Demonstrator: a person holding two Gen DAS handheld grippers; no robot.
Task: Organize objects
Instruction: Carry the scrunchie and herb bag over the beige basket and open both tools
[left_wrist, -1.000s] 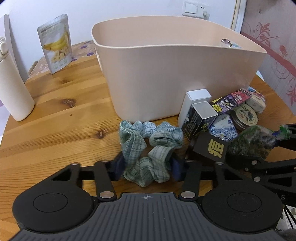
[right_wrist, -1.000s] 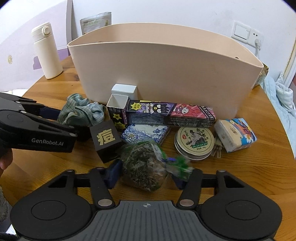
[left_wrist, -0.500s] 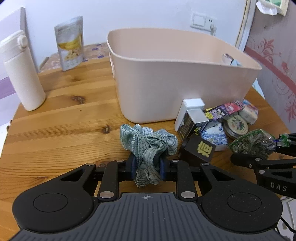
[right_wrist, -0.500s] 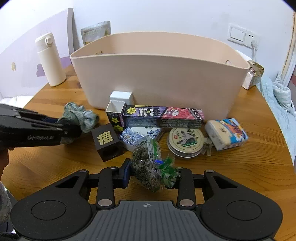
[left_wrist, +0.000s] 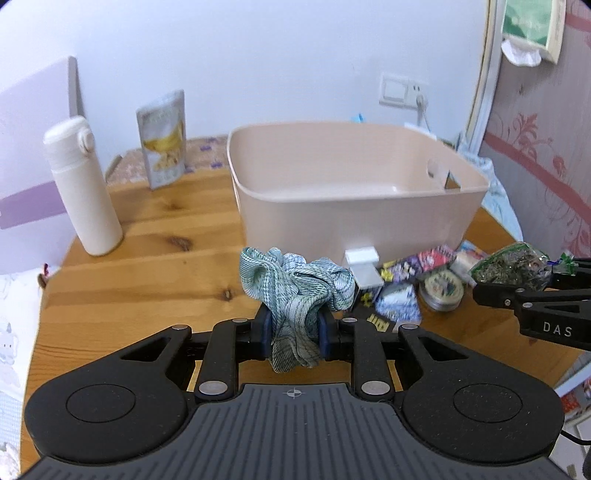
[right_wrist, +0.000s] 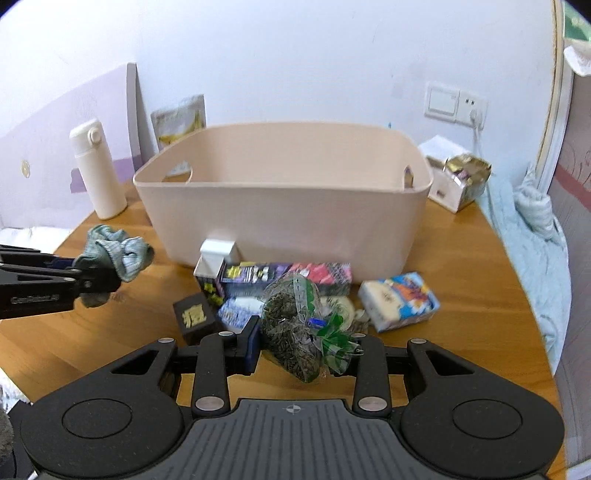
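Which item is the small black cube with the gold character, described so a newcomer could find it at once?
Start at the big beige bin on the round wooden table; a cluster of small packages lies along its near wall. The black cube sits at that cluster's left, near corner, in front of the white box. It alone is plain black with one gold character on its face; its neighbours carry colourful prints.

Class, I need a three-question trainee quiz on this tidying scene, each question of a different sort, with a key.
1. True or false: the left gripper is shut on the green checked fabric scrunchie.
2. What does the right gripper hold? A) round tin B) clear bag of dried leaves C) black cube box
3. Fill in: the beige plastic tub stands on the round ______ table.

Key: 1 true; 2 B; 3 wooden.
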